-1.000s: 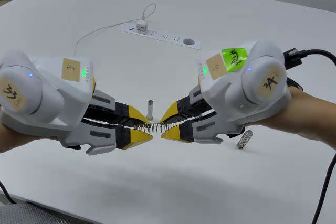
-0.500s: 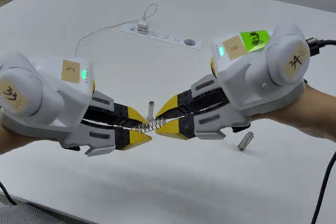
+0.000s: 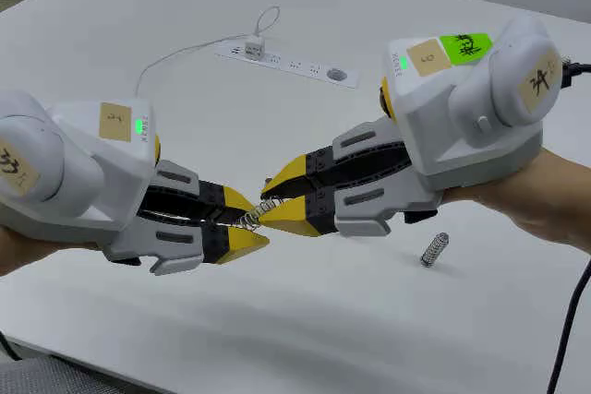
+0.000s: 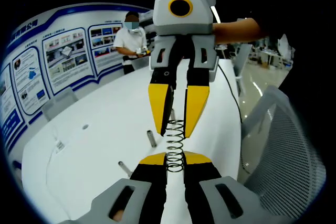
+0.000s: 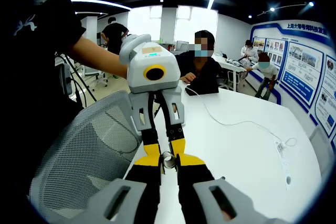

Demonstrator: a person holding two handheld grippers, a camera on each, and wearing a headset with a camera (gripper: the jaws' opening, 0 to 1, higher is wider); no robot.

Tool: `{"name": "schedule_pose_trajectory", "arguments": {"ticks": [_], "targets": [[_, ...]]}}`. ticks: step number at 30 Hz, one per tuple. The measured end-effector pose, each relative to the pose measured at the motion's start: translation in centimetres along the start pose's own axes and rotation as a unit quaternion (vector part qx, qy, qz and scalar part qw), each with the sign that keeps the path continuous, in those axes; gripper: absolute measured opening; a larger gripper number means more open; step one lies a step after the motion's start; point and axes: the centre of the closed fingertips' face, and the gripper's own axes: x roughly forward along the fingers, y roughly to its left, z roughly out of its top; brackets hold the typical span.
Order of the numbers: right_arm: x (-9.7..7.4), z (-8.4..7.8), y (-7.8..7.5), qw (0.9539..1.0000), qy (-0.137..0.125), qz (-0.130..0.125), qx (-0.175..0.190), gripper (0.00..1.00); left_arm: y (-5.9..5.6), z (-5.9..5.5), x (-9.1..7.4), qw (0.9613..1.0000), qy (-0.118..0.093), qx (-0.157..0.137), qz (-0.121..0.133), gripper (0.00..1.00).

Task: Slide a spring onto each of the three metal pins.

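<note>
The left gripper (image 3: 253, 222) and right gripper (image 3: 267, 204), bridged by a spring (image 4: 175, 147), are blocking the middle; a loose spring (image 3: 434, 248) is lying rightward.

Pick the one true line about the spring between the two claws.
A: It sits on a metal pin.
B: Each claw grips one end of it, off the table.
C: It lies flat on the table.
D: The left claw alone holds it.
B: the spring spans from the left claw to the right claw, pinched at both ends above the table.
</note>
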Motion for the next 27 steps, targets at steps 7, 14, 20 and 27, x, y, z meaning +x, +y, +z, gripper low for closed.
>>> {"name": "schedule_pose_trajectory", "arguments": {"ticks": [7, 14, 20, 27], "targets": [[0.2, 0.5, 0.1, 0.9997, -0.018, 0.002, 0.016, 0.11, -0.3, 0.2, 0.4, 1.0, -0.009, -0.003, -0.002, 0.11], [0.3, 1.4, 0.1, 0.9963, -0.053, 0.003, 0.067, 0.11, -0.4, 0.8, 0.3, 0.9998, -0.019, -0.008, -0.003, 0.11], [0.1, 1.9, -0.1, 0.9956, -0.062, -0.01, 0.07, 0.11, -0.1, 1.3, 0.3, 0.9994, -0.031, -0.017, 0.001, 0.11], [0.5, 2.0, -0.4, 0.9959, -0.057, -0.019, 0.067, 0.1, 0.2, 1.0, 0.2, 0.9997, -0.024, -0.007, 0.008, 0.12]]}}
